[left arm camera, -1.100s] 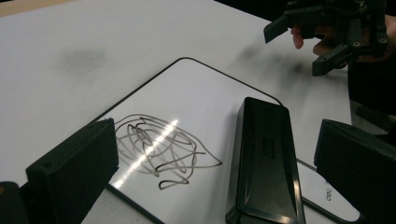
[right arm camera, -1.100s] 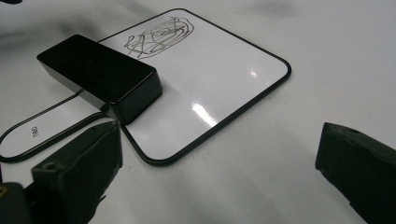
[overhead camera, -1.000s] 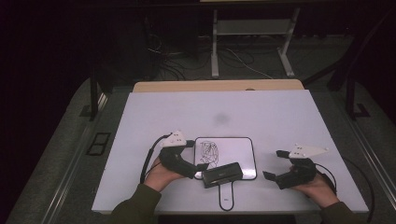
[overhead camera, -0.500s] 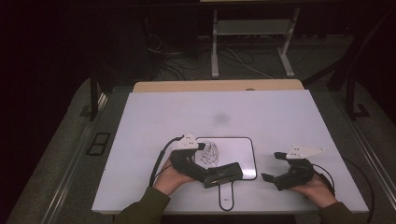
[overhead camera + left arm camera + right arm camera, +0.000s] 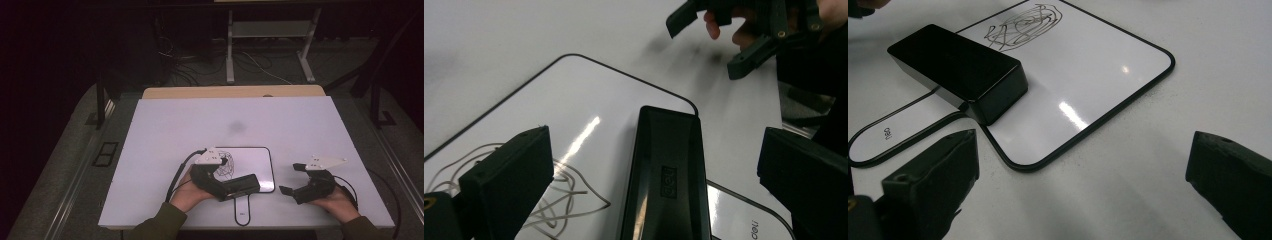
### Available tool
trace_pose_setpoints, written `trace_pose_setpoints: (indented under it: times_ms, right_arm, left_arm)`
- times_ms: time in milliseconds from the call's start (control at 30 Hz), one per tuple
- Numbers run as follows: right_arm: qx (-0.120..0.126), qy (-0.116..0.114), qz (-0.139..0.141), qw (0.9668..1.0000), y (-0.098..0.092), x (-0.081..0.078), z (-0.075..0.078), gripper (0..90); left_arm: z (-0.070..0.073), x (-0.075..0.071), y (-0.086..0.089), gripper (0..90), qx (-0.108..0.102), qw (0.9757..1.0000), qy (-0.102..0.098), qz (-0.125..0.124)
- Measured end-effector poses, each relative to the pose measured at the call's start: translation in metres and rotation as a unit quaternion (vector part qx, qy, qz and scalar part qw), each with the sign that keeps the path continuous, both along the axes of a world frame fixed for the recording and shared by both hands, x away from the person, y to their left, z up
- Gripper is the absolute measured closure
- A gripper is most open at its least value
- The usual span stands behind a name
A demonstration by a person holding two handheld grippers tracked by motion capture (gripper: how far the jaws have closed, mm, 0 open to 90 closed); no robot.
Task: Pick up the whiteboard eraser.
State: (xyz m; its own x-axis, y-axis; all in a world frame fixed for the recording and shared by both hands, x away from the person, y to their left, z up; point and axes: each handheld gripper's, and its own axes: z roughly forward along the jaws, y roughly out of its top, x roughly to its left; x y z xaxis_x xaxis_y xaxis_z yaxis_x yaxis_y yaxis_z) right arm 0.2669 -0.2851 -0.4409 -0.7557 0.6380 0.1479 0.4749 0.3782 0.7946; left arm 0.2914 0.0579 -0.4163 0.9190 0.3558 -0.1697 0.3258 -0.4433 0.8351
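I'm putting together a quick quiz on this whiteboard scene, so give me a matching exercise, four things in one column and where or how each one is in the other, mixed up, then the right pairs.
Things:
1. eraser
2. scribble
3. left gripper
4. right gripper

Places or states:
A. open, over the bare table to the right of the board
B. drawn on the left part of the board
C. lying on the board's near edge, by its handle
D. open, with the eraser between its jaws

Pairs: 1-C, 2-B, 3-D, 4-A
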Motion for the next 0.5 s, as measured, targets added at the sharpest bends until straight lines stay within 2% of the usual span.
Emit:
trace_pose_setpoints:
  times_ms: [200,300,500]
  right_arm:
    - [-0.003,0.000,0.002,1.0000,0.000,0.000,0.000,0.0]
    - [-0.003,-0.001,0.001,1.0000,0.000,0.000,0.000,0.0]
    - [-0.004,-0.001,0.000,1.0000,0.000,0.000,0.000,0.0]
  left_arm:
    - [-0.006,-0.002,-0.006,3.7,0.016,0.9997,0.004,-0.016]
    - [-0.009,-0.002,-0.010,9.3,0.026,0.9993,0.006,-0.027]
    - [-0.014,-0.003,-0.016,13.4,0.043,0.9986,0.009,-0.030]
